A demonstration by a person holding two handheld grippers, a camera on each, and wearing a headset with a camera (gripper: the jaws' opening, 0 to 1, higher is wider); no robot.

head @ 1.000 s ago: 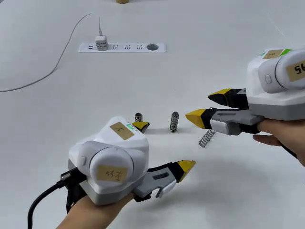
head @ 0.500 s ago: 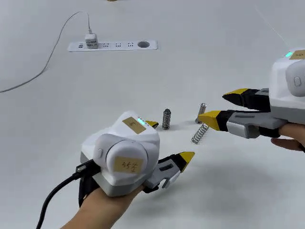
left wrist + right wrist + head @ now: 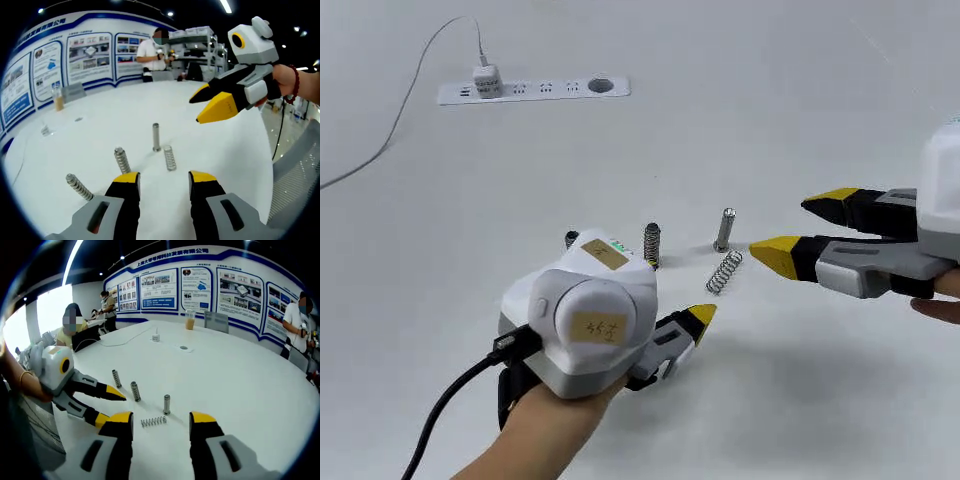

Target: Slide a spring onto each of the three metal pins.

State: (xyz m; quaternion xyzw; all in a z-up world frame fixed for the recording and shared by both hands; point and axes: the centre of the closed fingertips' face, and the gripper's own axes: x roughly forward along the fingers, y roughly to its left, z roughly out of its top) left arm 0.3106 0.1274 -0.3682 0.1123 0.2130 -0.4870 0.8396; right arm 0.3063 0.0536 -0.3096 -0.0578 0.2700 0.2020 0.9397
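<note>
Far left, a cable [image 3: 382, 148] runs over the white table [image 3: 790, 90] to a charger [image 3: 486, 78] plugged into the strip [image 3: 533, 90] on the far side, well apart from the work.

Near left, the left hand [image 3: 545, 430] holds the left gripper [image 3: 164, 176]. Its jaws are spread with nothing between them, so it is released. It sits low over the table, tips pointing right and away toward the pins.

The left pin [image 3: 571, 240] stands just beyond the gripper body, which partly hides it in the head view. The left gripper view shows a spring coiled round its shaft. The mid pin [image 3: 651, 245] stands upright just right of it, also wearing a spring, close by the left gripper's far jaw. The bare pin [image 3: 724, 230] stands upright further right, so the three make a rough row.

The loose spring [image 3: 723, 272] lies flat on the table on the near side of the bare pin, by its base. I cannot tell whether they touch.

Far right, the right hand [image 3: 942, 306] holds the right gripper [image 3: 785, 226]. Its jaws are spread and empty, also released. The tips point left at the bare pin and loose spring, near them but not touching, raised off the table. In the right gripper view the loose spring lies ahead of the tips, in line with the gap between the jaws, and the left gripper comes in from the left.
</note>
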